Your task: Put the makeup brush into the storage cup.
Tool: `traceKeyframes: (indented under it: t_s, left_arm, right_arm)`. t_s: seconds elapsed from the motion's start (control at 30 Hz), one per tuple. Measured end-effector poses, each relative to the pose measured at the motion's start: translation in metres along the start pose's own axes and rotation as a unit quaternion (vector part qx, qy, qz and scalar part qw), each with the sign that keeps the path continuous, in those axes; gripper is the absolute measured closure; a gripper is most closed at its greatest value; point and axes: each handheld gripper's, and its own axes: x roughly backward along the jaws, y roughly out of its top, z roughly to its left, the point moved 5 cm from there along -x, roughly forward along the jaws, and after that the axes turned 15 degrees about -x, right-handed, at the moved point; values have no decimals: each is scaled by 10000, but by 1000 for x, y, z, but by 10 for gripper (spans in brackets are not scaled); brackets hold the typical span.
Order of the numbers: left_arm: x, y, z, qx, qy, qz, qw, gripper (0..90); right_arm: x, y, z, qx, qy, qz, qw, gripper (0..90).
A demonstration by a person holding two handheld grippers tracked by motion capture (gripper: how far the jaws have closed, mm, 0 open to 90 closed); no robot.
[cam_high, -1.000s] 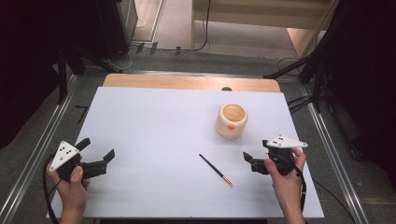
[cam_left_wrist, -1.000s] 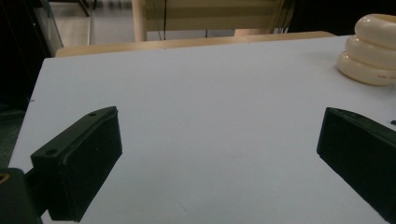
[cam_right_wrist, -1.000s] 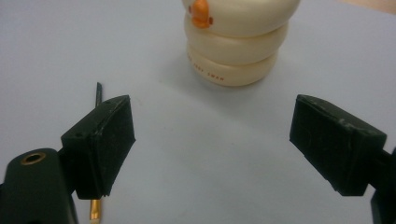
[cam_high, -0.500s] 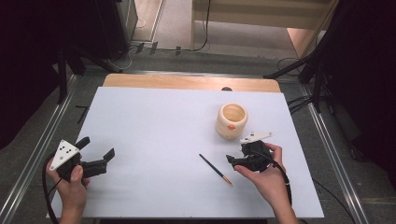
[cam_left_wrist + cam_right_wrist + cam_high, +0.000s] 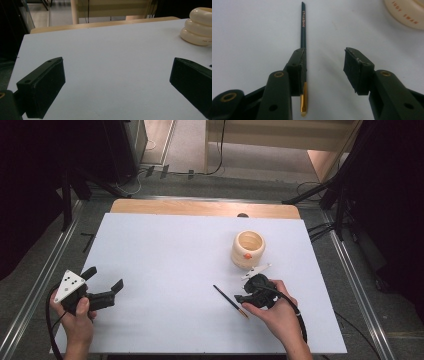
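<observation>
One paintbrush [image 5: 303, 32] and one cream holder [image 5: 248, 249] on your worktop [image 5: 165, 255]. Your right claw [image 5: 324, 72] has just been closing, brush between the jaws, touching one pad, not pinched. Your left claw [image 5: 117, 85] is spread wide, holding nothing.

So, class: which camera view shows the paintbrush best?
The right gripper view: the paintbrush fills the middle, dark handle lettering and gold ferrule clear, beside one black jaw. The high view shows it as a thin dark line on the table.
</observation>
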Motion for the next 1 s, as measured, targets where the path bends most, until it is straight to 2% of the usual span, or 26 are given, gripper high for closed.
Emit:
traceKeyframes:
  t_s: [0.07, 0.1, 0.27, 0.53, 0.63, 0.7, 0.73, 0.9, 1.0]
  left_arm:
    - [0, 0, 0, 2, 0, 4, 10000, 5]
    - [0, 0, 0, -1, -1, 3, 10000, 5]
    - [0, 0, -1, -9, -5, 1, 10000, 5]
    - [-1, 0, -1, -39, -9, 16, 10000, 5]
    - [-1, 0, -1, -32, -17, 20, 10000, 5]
    - [-1, 0, -2, -49, -33, 35, 10000, 5]
    - [-1, 0, -2, -49, -33, 35, 10000, 5]
    - [-5, -1, -6, -83, -79, 68, 9999, 5]
    - [-7, 1, -8, -87, -127, 68, 9999, 5]
  right_arm:
    - [-1, 0, 1, -2, 20, 35, 10000, 586]
    - [-3, -2, 5, -34, 71, 171, 9998, 621]
    - [-9, -6, 13, 4, 178, 506, 9986, 660]
    - [-15, -7, 17, 64, 140, 652, 9978, 691]
    - [-19, -9, 17, 125, 90, 714, 9973, 737]
    - [-23, -13, 19, 207, -12, 855, 9961, 773]
    - [-24, -13, 18, 238, -50, 801, 9965, 788]
    - [-25, -13, 21, 224, -227, 841, 9959, 812]
    - [-25, -12, 22, 170, -253, 892, 9955, 833]
